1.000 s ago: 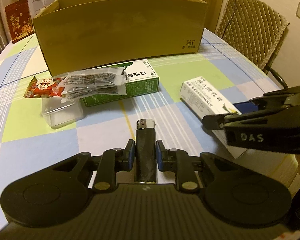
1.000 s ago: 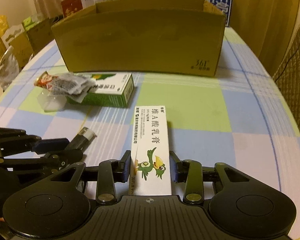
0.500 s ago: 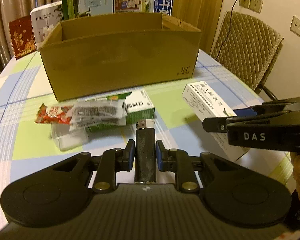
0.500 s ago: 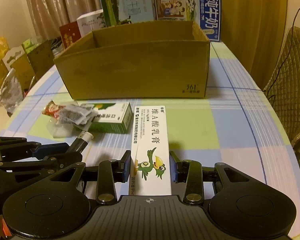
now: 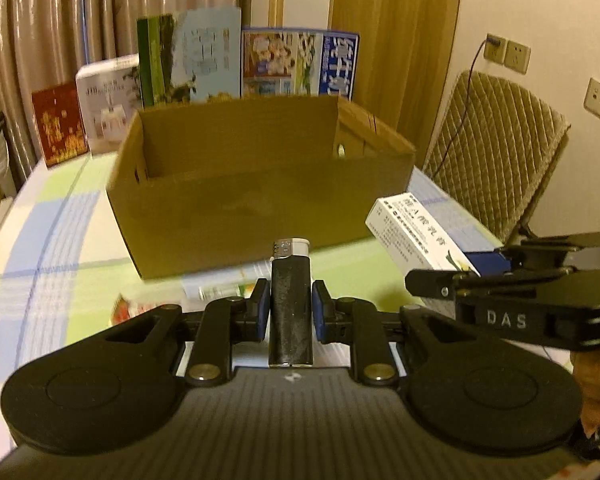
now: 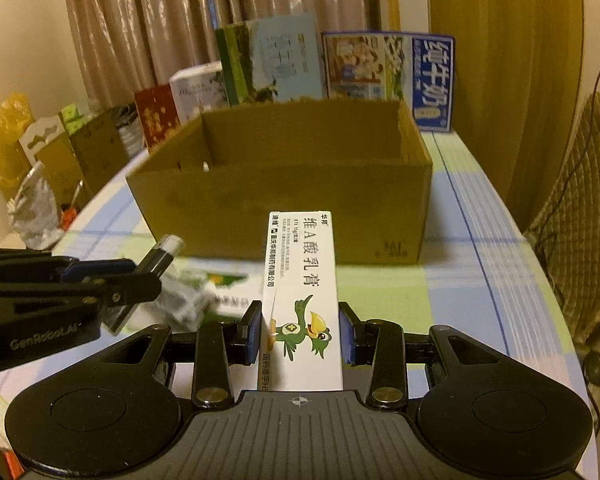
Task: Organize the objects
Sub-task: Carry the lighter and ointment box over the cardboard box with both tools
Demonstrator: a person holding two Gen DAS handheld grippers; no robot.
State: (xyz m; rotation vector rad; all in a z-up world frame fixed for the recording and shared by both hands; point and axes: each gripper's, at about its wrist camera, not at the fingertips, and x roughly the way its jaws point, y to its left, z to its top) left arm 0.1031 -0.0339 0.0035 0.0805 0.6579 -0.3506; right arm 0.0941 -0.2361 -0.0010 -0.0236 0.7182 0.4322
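Left gripper clamped on black plastic lighter, frame centre. Right gripper clamped on white ointment carton. Open brown cardboard box ahead, upper centre. Clear near rim before releasing; keep grippers apart.

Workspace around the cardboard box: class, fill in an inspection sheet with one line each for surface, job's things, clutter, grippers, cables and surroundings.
Surface: table under a checked cloth of blue, green and white.
Job's things: open cardboard box ahead; black lighter and white ointment carton, both lifted.
Clutter: green-and-white box and crumpled packets lying before the cardboard box, blurred.
Grippers: left gripper shut on the lighter; right gripper shut on the carton.
Cables: one cord hanging from a wall socket.
Surroundings: printed cartons behind the box, curtain, quilted chair, bags at the left.
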